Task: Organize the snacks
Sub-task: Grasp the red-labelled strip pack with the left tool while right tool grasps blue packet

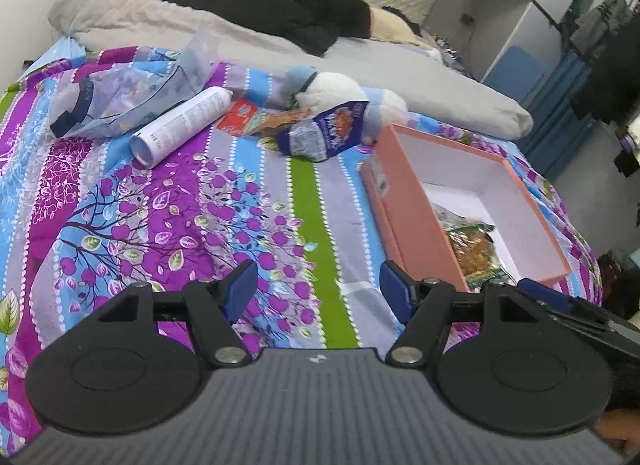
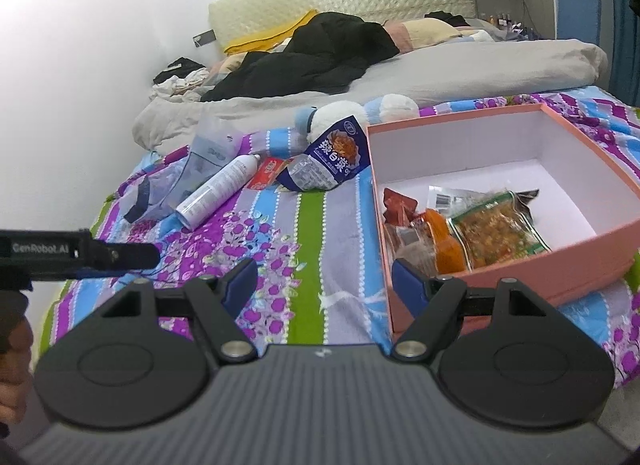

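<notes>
Both the left gripper (image 1: 318, 291) and right gripper (image 2: 324, 287) are hovering released; the blue snack pouch (image 2: 326, 163), lying mid-bed beside the pink box (image 2: 520, 273), is looking light, crinkly, slippery; pinching its flat edge is seeming best.

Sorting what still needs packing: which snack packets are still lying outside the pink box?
Two: the blue-and-white packet and the red packet half tucked behind it, both on the bedspread. The green packet and others already lie inside the pink box.

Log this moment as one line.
left gripper: open, empty | right gripper: open, empty | pink box: several snacks in | blue snack bag: on bedspread, outside box
</notes>
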`<state>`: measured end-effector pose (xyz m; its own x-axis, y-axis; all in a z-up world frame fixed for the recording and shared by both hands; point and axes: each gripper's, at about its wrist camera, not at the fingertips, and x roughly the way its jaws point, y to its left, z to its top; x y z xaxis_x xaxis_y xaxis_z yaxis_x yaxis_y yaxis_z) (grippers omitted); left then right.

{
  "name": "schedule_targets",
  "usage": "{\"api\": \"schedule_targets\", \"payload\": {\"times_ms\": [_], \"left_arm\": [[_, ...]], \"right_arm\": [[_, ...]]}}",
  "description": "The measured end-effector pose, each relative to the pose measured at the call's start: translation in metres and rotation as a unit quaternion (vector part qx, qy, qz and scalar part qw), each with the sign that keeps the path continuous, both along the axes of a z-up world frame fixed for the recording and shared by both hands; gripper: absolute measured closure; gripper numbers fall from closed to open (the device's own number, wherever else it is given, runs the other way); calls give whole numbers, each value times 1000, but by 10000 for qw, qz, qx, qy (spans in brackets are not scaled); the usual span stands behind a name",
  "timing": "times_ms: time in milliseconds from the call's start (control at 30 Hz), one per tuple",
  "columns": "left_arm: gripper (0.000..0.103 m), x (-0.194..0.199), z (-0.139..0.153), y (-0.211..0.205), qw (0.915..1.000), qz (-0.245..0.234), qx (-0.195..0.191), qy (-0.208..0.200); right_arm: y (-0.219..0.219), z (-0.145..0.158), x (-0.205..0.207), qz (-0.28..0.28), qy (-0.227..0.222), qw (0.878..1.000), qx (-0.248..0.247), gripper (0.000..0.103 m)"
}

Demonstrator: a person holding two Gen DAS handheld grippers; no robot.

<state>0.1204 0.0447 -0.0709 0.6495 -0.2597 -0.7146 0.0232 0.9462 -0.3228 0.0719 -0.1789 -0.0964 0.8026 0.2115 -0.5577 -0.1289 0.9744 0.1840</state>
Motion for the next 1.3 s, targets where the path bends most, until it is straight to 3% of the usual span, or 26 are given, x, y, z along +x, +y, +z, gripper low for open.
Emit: {"api": "schedule_targets", "payload": {"times_ms": [333,500,967,1133,1300], "left_arm": [[31,70,-25,23,9996,243,-35,153],[31,115,-48,33,9991,372,14,184],[31,244,-129,63,9888,833,-1206,276],[31,284,-156,84,9730,1071,-1995,441],[32,310,-188,100,9401,1389,-3039,678]], "right_arm": [[25,0,61,181,-59,9998,-58,28],[41,0,95,191,-257,9985,-450,28],[77,-43,206,394,32,9973,-622,29],[90,-64,240,377,179,9965,-723,29],[82,-71,274,-14,314,9990,-302,29]]}}
